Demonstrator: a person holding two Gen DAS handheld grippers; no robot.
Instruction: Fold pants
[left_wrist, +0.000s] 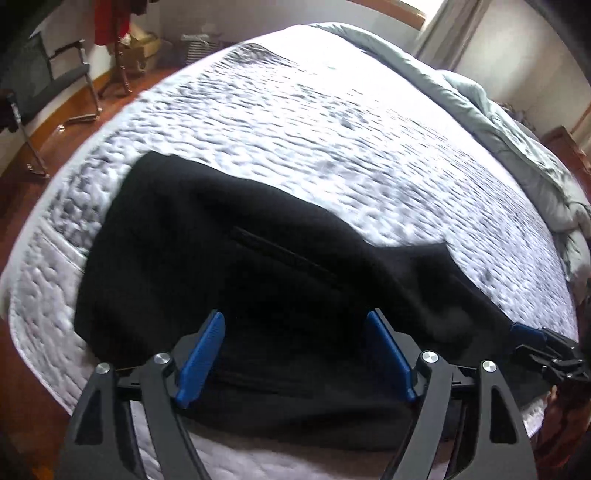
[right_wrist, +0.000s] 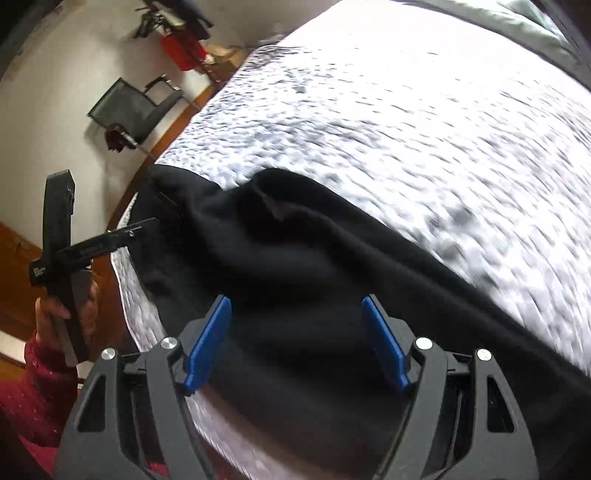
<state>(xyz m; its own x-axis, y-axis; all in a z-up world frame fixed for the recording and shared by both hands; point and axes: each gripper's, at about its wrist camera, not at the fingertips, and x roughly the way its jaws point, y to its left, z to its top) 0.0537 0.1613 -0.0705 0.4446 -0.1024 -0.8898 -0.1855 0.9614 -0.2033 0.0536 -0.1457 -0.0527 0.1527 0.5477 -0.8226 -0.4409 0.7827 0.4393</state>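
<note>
Blue pads line both jaws of the left hand-held gripper (left_wrist: 293, 354), which stand wide apart with nothing pinched between them, angled steeply down over the black pants (left_wrist: 207, 243). The right hand-held gripper (right_wrist: 295, 339) is likewise spread, its blue pads clear of the cloth beneath.

The pants lie on the bed (left_wrist: 332, 122), near its lower-left corner in the left wrist view. Their long axis runs from the upper left of that frame toward the lower right, where a leg tapers off; a zipped pocket (left_wrist: 284, 254) slants the same way. In the right wrist view the cloth is bunched into a hump (right_wrist: 280, 192) at centre and stretches to the lower right edge.

At the left of that view a hand (right_wrist: 66, 306) in a red sleeve (right_wrist: 37, 384) grips the left tool's handle upright. A grey duvet (left_wrist: 498, 122) is heaped at the bed's far side; a chair (right_wrist: 136, 107) stands on the wooden floor (left_wrist: 74, 110).
</note>
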